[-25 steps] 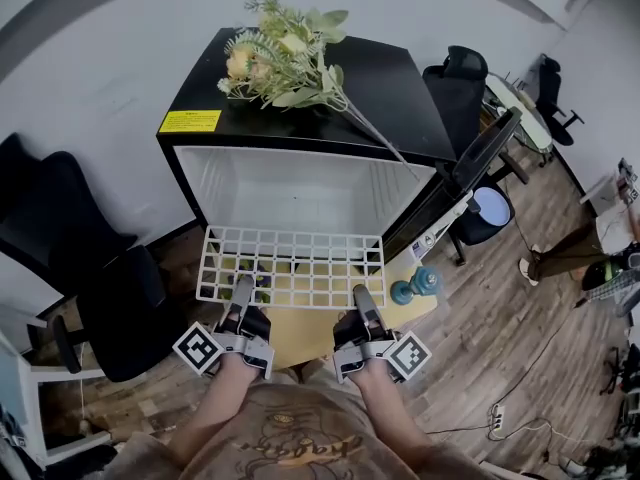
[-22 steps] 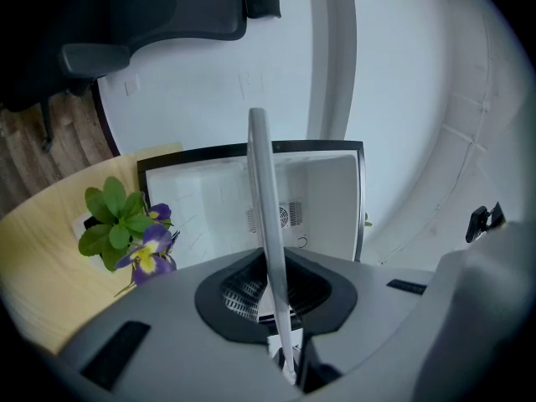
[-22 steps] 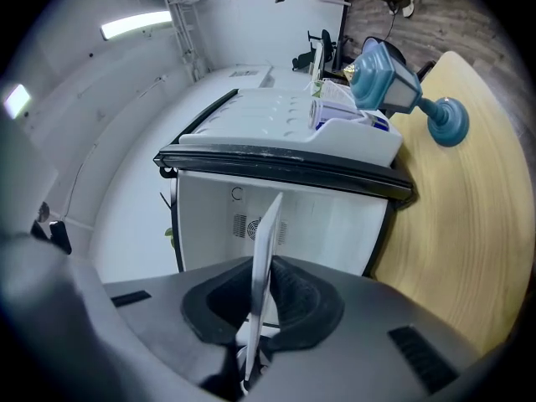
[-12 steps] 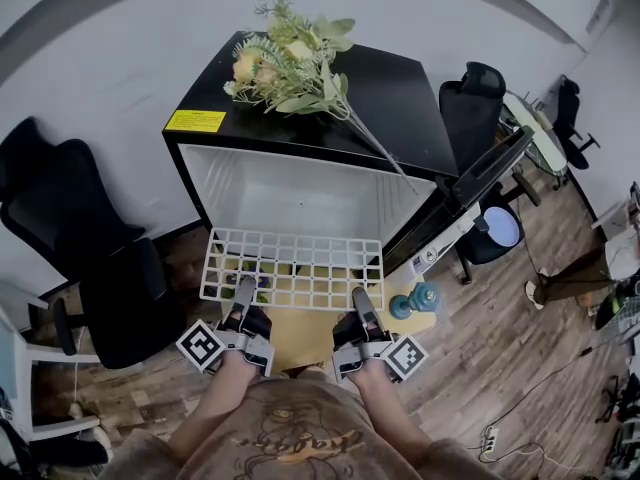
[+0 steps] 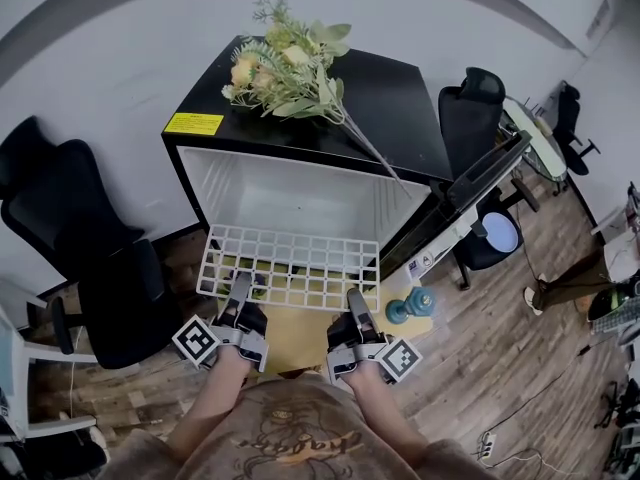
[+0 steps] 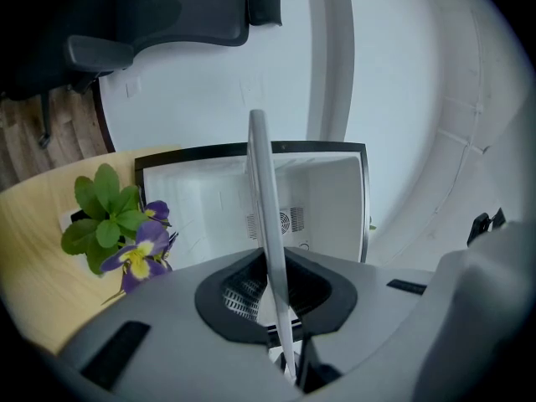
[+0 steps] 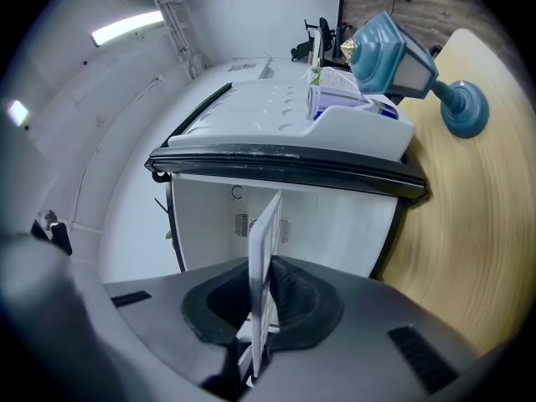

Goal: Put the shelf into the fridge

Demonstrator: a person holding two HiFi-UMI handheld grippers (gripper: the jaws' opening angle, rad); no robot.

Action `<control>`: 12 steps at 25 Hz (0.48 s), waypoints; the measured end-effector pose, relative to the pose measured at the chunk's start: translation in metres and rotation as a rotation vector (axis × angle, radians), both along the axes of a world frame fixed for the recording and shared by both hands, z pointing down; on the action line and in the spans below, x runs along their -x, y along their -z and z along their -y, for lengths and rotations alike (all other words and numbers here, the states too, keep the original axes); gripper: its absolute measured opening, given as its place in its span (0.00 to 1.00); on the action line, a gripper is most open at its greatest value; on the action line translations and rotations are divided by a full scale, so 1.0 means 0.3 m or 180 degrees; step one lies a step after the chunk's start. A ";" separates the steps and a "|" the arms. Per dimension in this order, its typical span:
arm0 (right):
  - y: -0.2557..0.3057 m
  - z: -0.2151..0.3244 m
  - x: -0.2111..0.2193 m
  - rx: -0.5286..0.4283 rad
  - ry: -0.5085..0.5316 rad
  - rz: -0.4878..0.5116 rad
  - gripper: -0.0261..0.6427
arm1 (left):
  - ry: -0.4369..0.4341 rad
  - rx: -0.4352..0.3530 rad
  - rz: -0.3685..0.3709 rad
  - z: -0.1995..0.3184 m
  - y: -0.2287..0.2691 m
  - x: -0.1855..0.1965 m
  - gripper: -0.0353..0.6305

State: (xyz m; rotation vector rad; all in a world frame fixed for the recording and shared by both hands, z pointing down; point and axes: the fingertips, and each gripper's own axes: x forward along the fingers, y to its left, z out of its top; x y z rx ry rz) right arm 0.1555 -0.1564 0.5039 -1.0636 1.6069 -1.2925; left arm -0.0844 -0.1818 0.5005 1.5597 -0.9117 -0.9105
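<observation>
A white wire shelf (image 5: 290, 266) is held level in front of the open black mini fridge (image 5: 300, 138), its far edge at the mouth of the white cavity (image 5: 290, 193). My left gripper (image 5: 240, 295) is shut on the shelf's near edge at the left, my right gripper (image 5: 353, 306) on the near edge at the right. In the left gripper view the shelf (image 6: 266, 216) shows edge-on between the jaws, with the fridge interior (image 6: 251, 203) behind. The right gripper view shows the shelf (image 7: 264, 262) edge-on too, pointing at the cavity (image 7: 285, 216).
The fridge door (image 5: 470, 193) hangs open to the right. A bouquet (image 5: 285, 63) lies on the fridge top. A small round wooden table (image 5: 300, 318) below the shelf carries a blue dumbbell (image 5: 412, 303) and a purple-flowered plant (image 6: 117, 229). Black office chairs (image 5: 90, 268) stand at the left and back right.
The shelf and both grippers have shifted slightly left and toward the fridge opening; both grips are unchanged.
</observation>
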 end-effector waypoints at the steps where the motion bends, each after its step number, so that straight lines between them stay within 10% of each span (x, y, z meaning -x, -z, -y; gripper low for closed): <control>1: 0.001 0.000 0.002 -0.0001 0.0003 0.0002 0.08 | 0.0001 -0.0004 -0.0014 0.004 0.001 0.001 0.13; 12: -0.003 0.008 0.009 0.0005 0.0032 0.0007 0.08 | 0.0010 -0.0025 -0.0044 0.024 -0.005 0.004 0.13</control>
